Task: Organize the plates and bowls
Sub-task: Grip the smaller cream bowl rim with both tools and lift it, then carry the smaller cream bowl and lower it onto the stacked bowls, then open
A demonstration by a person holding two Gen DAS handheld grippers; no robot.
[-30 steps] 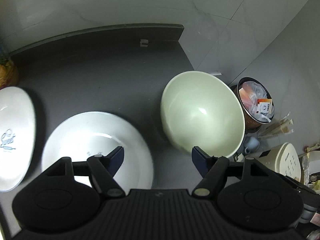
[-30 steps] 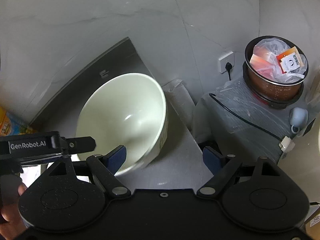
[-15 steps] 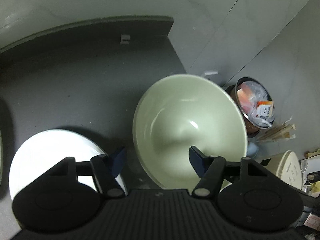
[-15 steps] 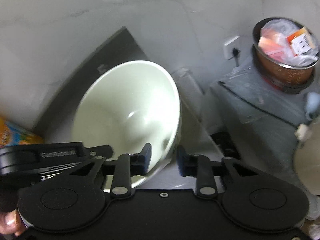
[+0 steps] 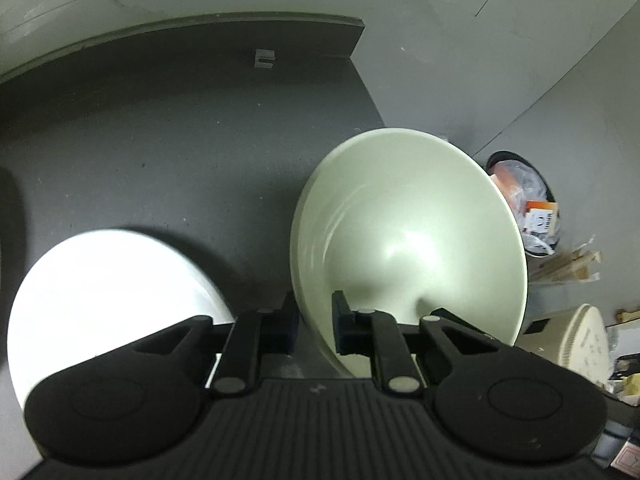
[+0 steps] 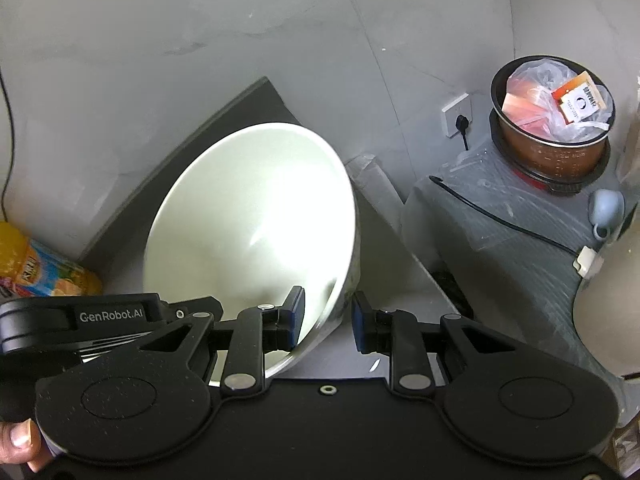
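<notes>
I'm looking down over a dark grey counter (image 5: 160, 152) set against pale marbled wall tiles, and there's clutter on every side. Off past the counter's right edge stands a brown pot (image 6: 552, 128) stuffed with plastic bags and packets, on top of a grey wrapped appliance (image 6: 500, 220) with a black cord across it. A wall socket (image 6: 456, 114) with a plug sits just left of the pot, and a small blue cup (image 6: 606, 212) lies on the appliance's right side. Far left in my right view is an orange juice bottle (image 6: 36, 268). On the near left of the counter, my left view shows a white plate (image 5: 108, 292), glaring bright, lying flat and apart from the bowl.

The bowl (image 5: 408, 240) sits at the right end of the counter, close to its edge. It is pale green, glossy, deep and wide-mouthed, empty inside, tilted up rather than lying level.

My left gripper (image 5: 314, 328) is closing on the bowl's near-left rim, one pad outside and one inside, with the wall between them. My right gripper (image 6: 327, 322) is clamped over the near-right rim, the left pad inside the bowl, the right pad outside. A thumb (image 6: 18, 444) of the person's hand shows at the bottom left.
</notes>
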